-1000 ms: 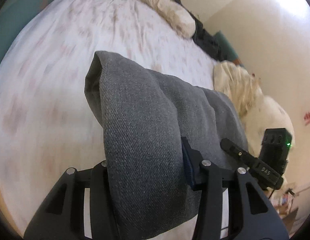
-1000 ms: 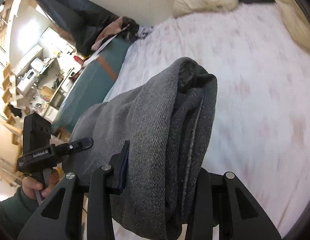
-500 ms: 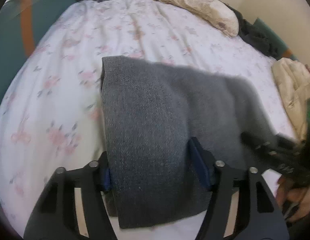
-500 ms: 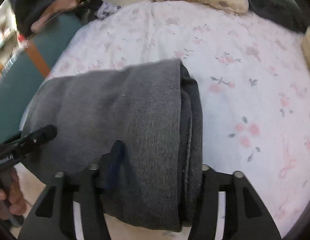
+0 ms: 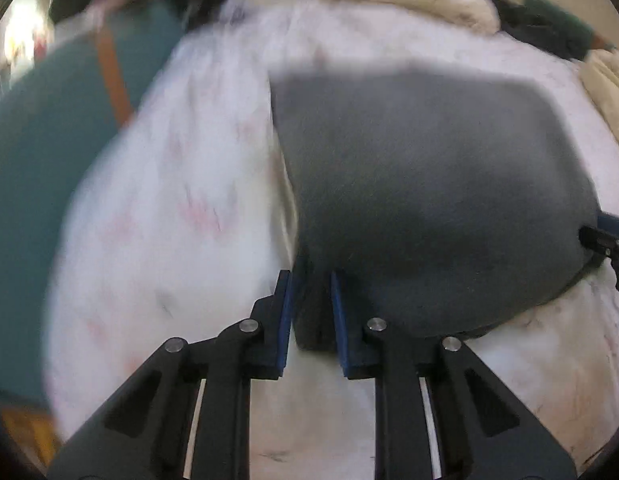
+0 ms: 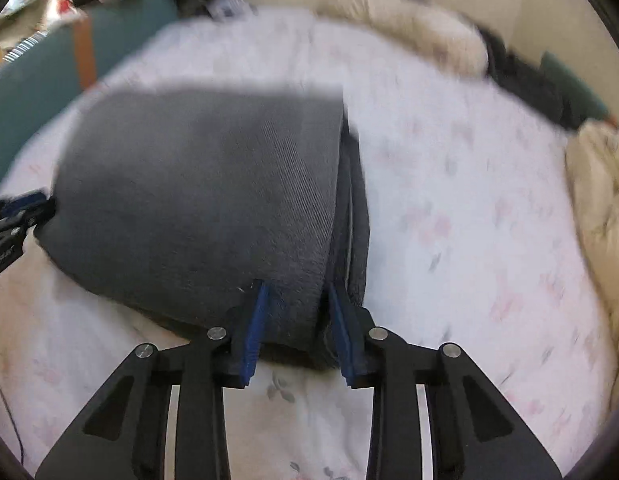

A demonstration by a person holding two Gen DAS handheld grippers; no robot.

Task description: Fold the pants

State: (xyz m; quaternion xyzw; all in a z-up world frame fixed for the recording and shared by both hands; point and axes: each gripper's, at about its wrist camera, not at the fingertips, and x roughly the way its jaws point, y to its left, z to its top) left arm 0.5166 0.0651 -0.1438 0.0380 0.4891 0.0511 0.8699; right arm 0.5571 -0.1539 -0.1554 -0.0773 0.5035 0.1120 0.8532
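The folded grey pants [image 5: 429, 184] lie flat on the flowered bed sheet [image 5: 181, 208]. My left gripper [image 5: 311, 280] is at their near left corner. Its blue pads [image 5: 284, 312] are closing, with a narrow pinch of grey fabric between them. In the right wrist view the pants [image 6: 209, 184] show their stacked layers along the right edge. My right gripper [image 6: 297, 292] is closing on the near right corner, a thicker fold filling its jaws. Each gripper shows at the edge of the other's view: the right gripper [image 5: 605, 240] and the left gripper [image 6: 13, 216].
A cream pillow [image 6: 409, 28] lies at the far end of the bed, with dark clothes [image 6: 525, 80] beside it. A cream blanket [image 6: 597, 208] is bunched at the right edge. A teal surface with an orange strap [image 5: 113, 76] runs along the left side of the bed.
The pants hung draped over both grippers above the bed and now lie flat on the sheet. Both grippers tipped downward, widened half a second ago, then narrowed onto the near corners.
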